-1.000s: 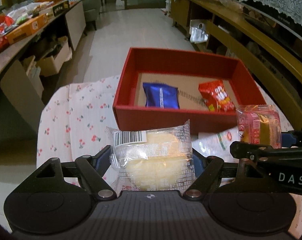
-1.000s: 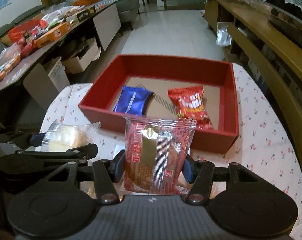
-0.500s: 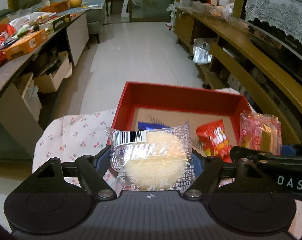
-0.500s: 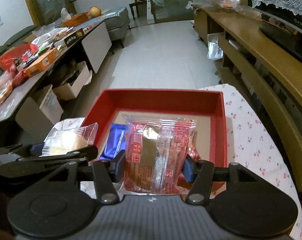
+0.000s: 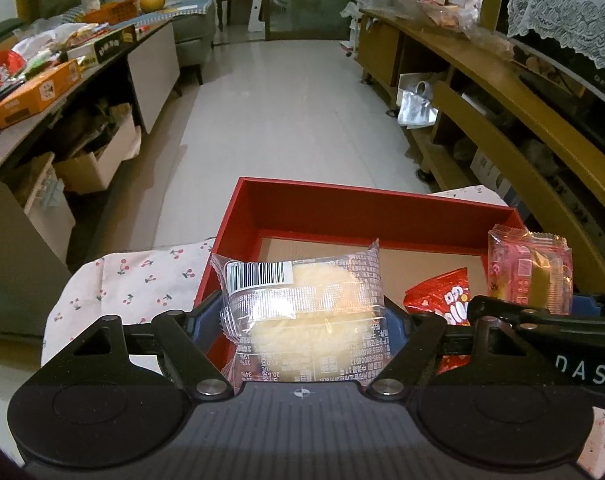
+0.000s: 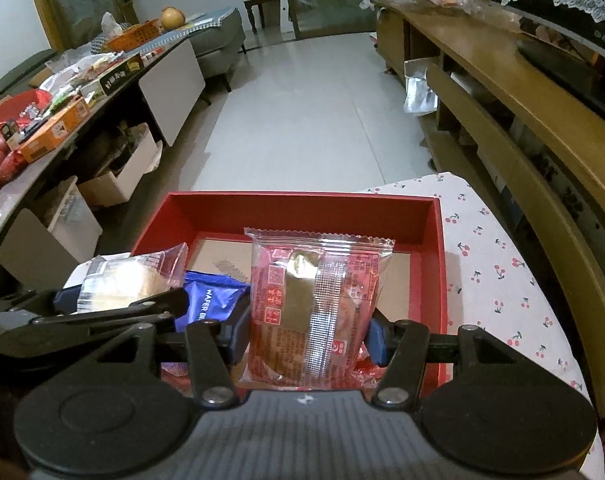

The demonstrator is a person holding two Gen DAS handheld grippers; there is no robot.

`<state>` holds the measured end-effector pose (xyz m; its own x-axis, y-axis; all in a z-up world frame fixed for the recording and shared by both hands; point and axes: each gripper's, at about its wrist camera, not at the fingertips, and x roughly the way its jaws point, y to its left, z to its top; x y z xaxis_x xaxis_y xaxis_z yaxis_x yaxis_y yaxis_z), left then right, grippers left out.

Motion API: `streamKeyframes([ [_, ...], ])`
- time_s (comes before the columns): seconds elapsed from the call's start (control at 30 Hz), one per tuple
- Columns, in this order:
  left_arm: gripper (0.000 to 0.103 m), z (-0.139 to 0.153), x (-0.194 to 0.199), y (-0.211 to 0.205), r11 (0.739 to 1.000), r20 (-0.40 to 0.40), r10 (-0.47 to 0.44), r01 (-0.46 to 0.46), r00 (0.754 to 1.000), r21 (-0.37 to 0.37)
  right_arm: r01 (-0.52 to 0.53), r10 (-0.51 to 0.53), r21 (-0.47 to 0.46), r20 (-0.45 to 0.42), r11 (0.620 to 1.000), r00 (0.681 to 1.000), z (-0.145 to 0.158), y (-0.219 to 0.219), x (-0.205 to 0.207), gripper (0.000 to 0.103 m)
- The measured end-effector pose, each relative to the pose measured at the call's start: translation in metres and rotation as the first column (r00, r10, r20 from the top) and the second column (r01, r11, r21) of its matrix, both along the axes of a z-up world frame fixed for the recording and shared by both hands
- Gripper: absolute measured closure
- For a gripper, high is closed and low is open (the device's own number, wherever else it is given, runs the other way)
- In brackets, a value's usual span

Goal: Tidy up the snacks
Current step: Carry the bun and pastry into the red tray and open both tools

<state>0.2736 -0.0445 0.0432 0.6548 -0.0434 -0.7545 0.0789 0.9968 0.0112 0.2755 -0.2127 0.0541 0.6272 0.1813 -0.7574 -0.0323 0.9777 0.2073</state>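
Observation:
My left gripper (image 5: 304, 316) is shut on a clear-wrapped pale round cake (image 5: 302, 312), held above the near left part of the red box (image 5: 342, 204). My right gripper (image 6: 308, 332) is shut on a red-wrapped pastry (image 6: 316, 312), held above the red box (image 6: 302, 202). Each gripper's snack shows in the other view: the pastry (image 5: 528, 272) and the cake (image 6: 122, 280). In the box lie a blue wafer pack (image 6: 206, 300) and a red snack bag (image 5: 442, 300), both partly hidden.
The box stands on a cherry-print tablecloth (image 6: 494, 256) (image 5: 134, 276). A cluttered counter (image 5: 42, 80) runs along the left. Wooden shelving (image 6: 522, 100) runs along the right, close to the table. Tiled floor (image 5: 282, 100) lies beyond.
Both grippers, each still holding its snack, have moved forward and over the red box. The views have tilted up, showing more of the room.

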Motion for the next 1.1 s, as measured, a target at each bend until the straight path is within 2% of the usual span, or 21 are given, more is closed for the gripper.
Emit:
streamKeyframes([
  [0.6,0.022,-0.032,0.021,-0.007,0.997,-0.036,0.010,-0.006,0.999,0.083,-0.010,0.008,-0.041,-0.060,0.999,0.998,-0.033,0.007,0.027,0.030],
  [1.1,0.022,-0.045,0.022,-0.012,0.995,-0.065,-0.001,0.008,0.998,0.103,-0.012,0.007,-0.063,-0.085,0.998,0.996,-0.047,0.007,0.031,0.030],
])
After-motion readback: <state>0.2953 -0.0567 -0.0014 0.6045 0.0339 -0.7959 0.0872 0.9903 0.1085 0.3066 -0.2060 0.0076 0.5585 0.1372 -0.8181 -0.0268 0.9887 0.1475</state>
